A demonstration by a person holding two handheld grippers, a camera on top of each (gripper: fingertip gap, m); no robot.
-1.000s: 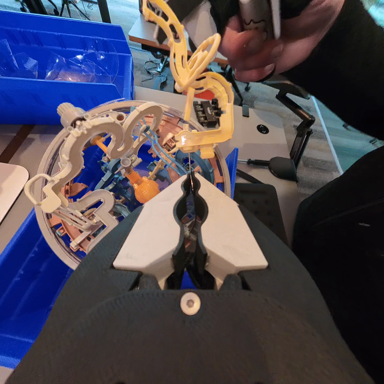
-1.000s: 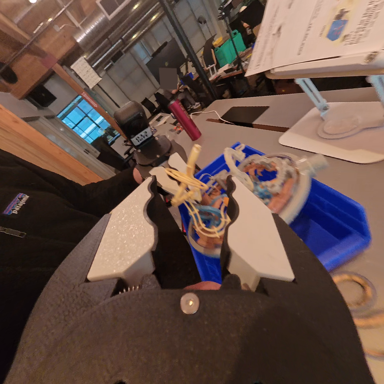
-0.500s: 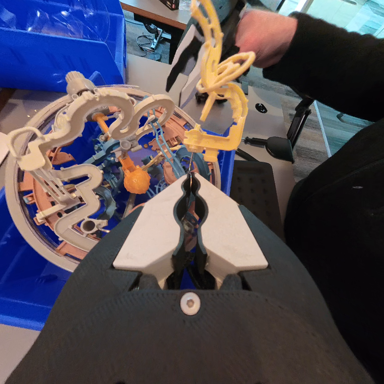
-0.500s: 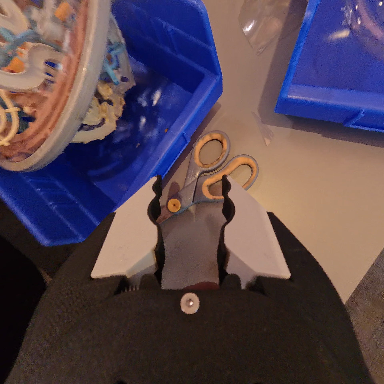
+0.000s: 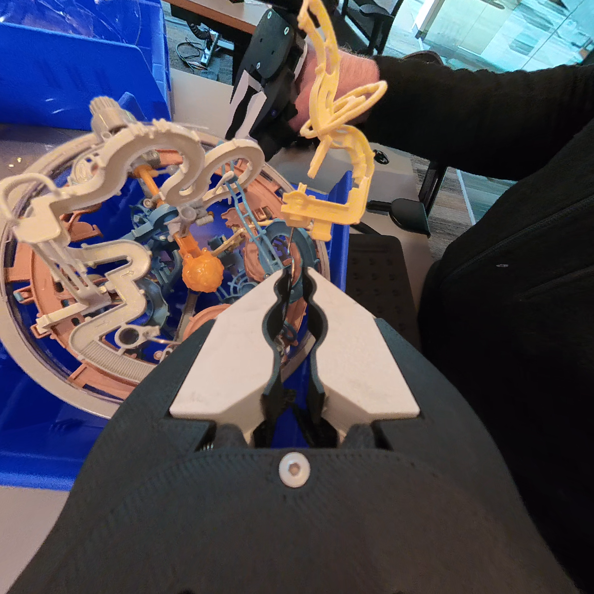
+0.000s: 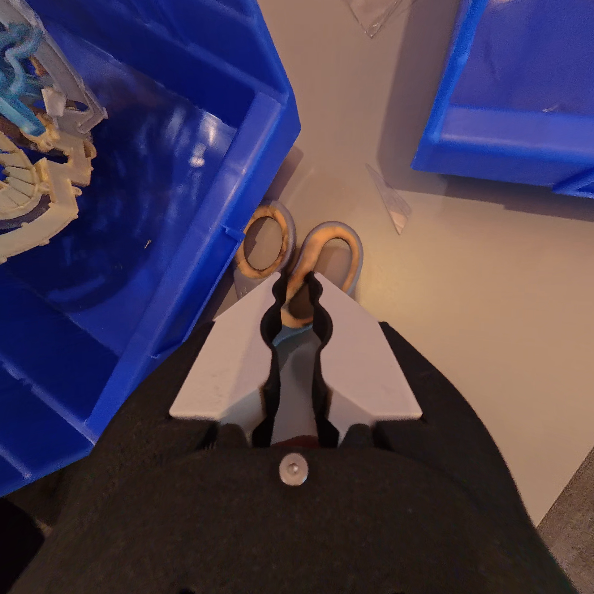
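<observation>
Two grippers: left gripper [image 5: 294, 273] pinching maze rim [image 5: 38, 369], right gripper [image 6: 297, 276] clasping scissors [image 6: 321, 254]

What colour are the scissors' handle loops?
The scissors have orange-tan loops edged in grey-blue, clearest in the right wrist view.

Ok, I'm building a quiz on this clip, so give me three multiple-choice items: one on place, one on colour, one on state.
1. The scissors lie
A. inside the blue bin
B. on top of the maze ball
C. on the table beside the blue bin

2. The round knob in the middle of the maze ball is
A. orange
B. green
C. black

3. The right gripper's jaws are
A. wide open over bare table
B. closed in on a scissors handle loop
C. clamped on a clear shard

Key:
1 C: the scissors rest on the table against the blue bin.
2 A: the knob inside the maze ball is orange.
3 B: the right gripper has the loop between its tips.
</observation>
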